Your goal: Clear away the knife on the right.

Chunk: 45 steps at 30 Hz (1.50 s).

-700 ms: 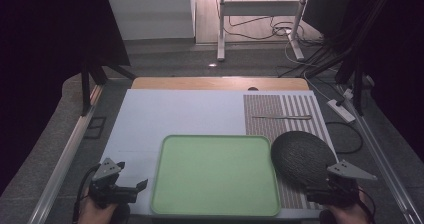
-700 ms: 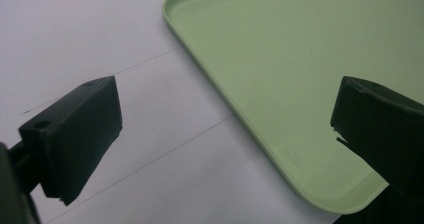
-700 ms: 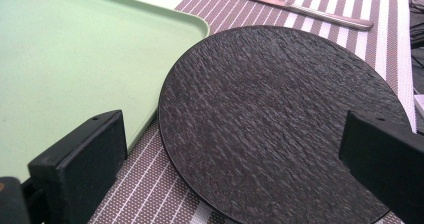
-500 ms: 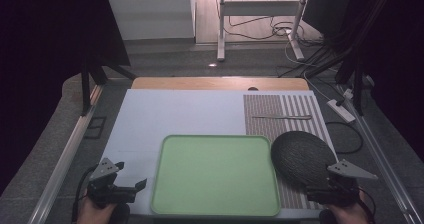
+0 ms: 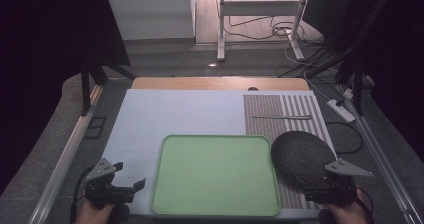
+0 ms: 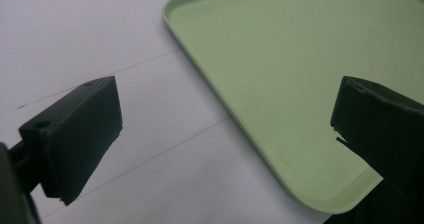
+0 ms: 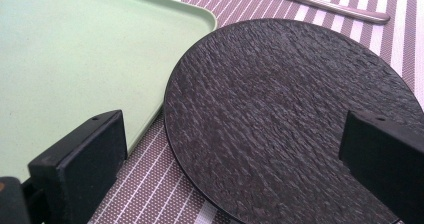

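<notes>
Approach step, nothing grasped yet. The green tray is taken as landmark; it lies empty on the white surface at the near middle. The black textured plate is seen just right of the tray, its rim next to or just touching the tray's right edge, resting on the striped placemat. A metal knife lies on the placemat beyond the tray's far right corner, well apart from the plate.

The right gripper is held low at the tray's near right corner, just short of the plate's near rim. In the right gripper view its fingers are spread wide with nothing between them, and the plate is framed between them ahead. The left gripper is held at the tray's near left corner; in the left gripper view its fingers are also spread wide and empty, with the tray's corner lying between them and no contact visible.

Judged: the plate is the thing being reached for, probably to be moved onto the tray. The next move calls for the right gripper to be lowered and advanced so that one finger goes under the thin rim and one over it, then the fingers closed. The rim is low and flat, so a shallow angle is needed; slipping is the likely risk. The tray may need to be steadied by the left gripper.
</notes>
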{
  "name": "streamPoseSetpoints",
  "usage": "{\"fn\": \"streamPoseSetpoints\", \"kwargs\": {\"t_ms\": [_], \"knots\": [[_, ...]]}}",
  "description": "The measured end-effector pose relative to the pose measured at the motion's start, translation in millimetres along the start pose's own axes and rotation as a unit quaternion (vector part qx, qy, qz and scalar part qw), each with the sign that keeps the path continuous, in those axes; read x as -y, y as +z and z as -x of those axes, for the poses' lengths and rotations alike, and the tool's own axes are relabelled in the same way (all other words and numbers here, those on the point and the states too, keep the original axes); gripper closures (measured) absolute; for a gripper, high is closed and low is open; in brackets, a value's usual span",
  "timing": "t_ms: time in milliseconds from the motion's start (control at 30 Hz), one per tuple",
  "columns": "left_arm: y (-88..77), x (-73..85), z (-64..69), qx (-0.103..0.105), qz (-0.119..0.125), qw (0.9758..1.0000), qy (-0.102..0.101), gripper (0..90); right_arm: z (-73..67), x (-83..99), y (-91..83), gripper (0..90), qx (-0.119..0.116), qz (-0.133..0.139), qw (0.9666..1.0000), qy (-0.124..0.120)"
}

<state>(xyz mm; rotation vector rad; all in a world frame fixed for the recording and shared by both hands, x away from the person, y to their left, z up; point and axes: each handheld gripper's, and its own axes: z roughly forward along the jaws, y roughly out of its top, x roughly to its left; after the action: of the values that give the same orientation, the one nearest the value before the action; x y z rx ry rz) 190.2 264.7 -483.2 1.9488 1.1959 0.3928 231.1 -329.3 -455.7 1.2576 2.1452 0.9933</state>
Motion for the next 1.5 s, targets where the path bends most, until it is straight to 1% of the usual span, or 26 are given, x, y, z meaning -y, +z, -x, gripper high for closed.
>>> {"fn": "streamPoseSetpoints", "kwargs": {"t_ms": [233, 267, 300, 400, 533, 633, 667, 700, 733, 800, 900, 1033, 1133, 1167, 1233, 1267, 1300, 1333, 1367, 1433, 1500], "knots": [[-0.1, 0.2, -0.6, 0.0, 0.0, 1.0, -0.002, 0.9, -2.0, -1.0, 0.5, 0.0, -0.007, -0.003, 0.9999, -0.013], [-0.1, 0.2, -0.6, 0.0, 0.0, 1.0, -0.002, 0.9, -2.0, -1.0, 0.5, 0.0, -0.007, -0.003, 0.9999, -0.013], [-0.1, 0.2, -0.9, 0.001, 0.0, 1.0, -0.004, 0.9, -1.3, -1.6, 0.4, 0.0, -0.013, -0.001, 0.9999, -0.008], [0.0, 0.2, -1.2, 0.001, 0.001, 1.0, -0.006, 0.9, -0.5, -2.8, 0.8, 0.0, -0.02, 0.004, 0.9998, -0.001], [-0.3, 0.4, -1.1, -0.001, 0.002, 1.0, -0.007, 0.9, -0.6, -8.6, 2.5, 0.0, -0.021, 0.011, 0.9997, -0.007], [-0.9, 0.8, -1.3, -0.001, 0.004, 1.0, -0.008, 0.9, -0.6, -10.7, 4.4, 0.0, -0.024, 0.012, 0.9996, -0.002], [-1.4, 1.1, -1.6, 0.0, 0.006, 0.9999, -0.009, 0.9, 0.4, -11.5, 7.1, 0.0, -0.031, 0.012, 0.9994, 0.005], [-1.6, 1.3, -1.9, 0.0, 0.007, 0.9999, -0.01, 0.9, 0.4, -11.5, 7.1, 0.0, -0.031, 0.012, 0.9994, 0.005], [-1.7, 1.4, -2.4, 0.001, 0.008, 0.9999, -0.012, 0.8, 1.1, -12.4, 10.8, 0.0, -0.031, 0.008, 0.9995, 0.004], [-1.6, 1.3, -2.4, 0.0, 0.008, 0.9999, -0.012, 0.8, 1.7, -13.3, 14.3, 0.0, -0.031, 0.004, 0.9995, -0.002], [-1.5, 1.3, -2.0, 0.0, 0.007, 0.9999, -0.011, 0.8, 2.3, -16.0, 19.3, 0.0, -0.042, 0.002, 0.999, -0.012], [-1.5, 1.3, -2.0, -0.001, 0.008, 0.9999, -0.011, 0.8, 1.6, -21.3, 23.0, 0.0, -0.047, 0.009, 0.9987, -0.019], [-1.3, 1.2, -2.2, 0.0, 0.008, 0.9999, -0.011, 0.8, 2.0, -23.8, 25.5, 0.0, -0.048, 0.007, 0.9986, -0.022], [-0.9, 1.0, -2.1, 0.0, 0.007, 0.9999, -0.01, 0.8, 3.0, -26.0, 28.8, 0.0, -0.052, 0.007, 0.9984, -0.019], [-0.8, 0.8, -1.8, 0.0, 0.006, 0.9999, -0.009, 0.8, 4.4, -26.9, 33.7, 0.0, -0.055, 0.003, 0.9982, -0.025], [-0.7, 0.7, -1.5, -0.001, 0.006, 1.0, -0.008, 0.8, 4.4, -26.9, 33.7, 0.0, -0.055, 0.003, 0.9982, -0.025], [-0.5, 0.6, -1.2, -0.001, 0.005, 1.0, -0.007, 0.8, 6.0, -27.3, 39.5, 0.0, -0.057, -0.004, 0.9981, -0.024], [-0.5, 0.6, -1.2, -0.001, 0.005, 1.0, -0.007, 0.8, 6.0, -27.3, 39.5, 0.0, -0.057, -0.004, 0.9981, -0.024], [-0.5, 0.6, -1.3, -0.001, 0.005, 1.0, -0.007, 0.7, 7.5, -28.4, 44.0, 0.0, -0.059, -0.005, 0.998, -0.021], [-0.5, 0.6, -1.5, 0.0, 0.005, 1.0, -0.008, 0.7, 8.0, -29.1, 45.1, 0.0, -0.059, -0.007, 0.998, -0.022], [-0.3, 0.6, -1.8, 0.0, 0.005, 0.9999, -0.009, 0.7, 9.7, -33.3, 48.5, 0.0, -0.056, -0.009, 0.998, -0.029]]}}
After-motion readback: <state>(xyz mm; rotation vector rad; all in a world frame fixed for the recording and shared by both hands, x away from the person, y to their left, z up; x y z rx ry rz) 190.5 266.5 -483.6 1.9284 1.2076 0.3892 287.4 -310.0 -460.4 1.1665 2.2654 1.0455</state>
